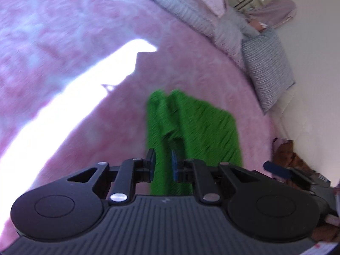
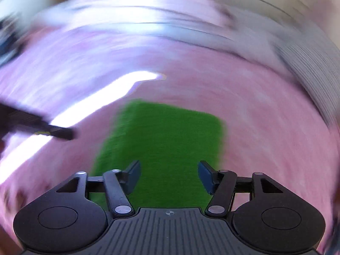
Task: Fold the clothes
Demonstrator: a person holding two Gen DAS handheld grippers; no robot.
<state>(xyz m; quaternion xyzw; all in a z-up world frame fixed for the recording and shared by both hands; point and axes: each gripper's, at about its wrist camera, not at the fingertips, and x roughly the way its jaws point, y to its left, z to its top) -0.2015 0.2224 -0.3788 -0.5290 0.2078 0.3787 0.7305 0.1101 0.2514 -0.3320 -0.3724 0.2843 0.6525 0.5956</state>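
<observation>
A green garment lies folded into a rough rectangle on the pink bedspread, with a loose flap along its left side. My left gripper hovers over its near left part, jaws only a narrow gap apart, and green cloth shows through the gap. In the right wrist view the green garment looks flat and smooth, and my right gripper stands wide open above its near edge with nothing between the fingers. Each gripper shows at the edge of the other's view: the right gripper, the left gripper. Both views are motion-blurred.
A striped grey pillow and bunched bedding lie at the bed's far right edge, by a white wall. A bright sunlit strip crosses the bedspread left of the garment. Brown items sit beside the bed.
</observation>
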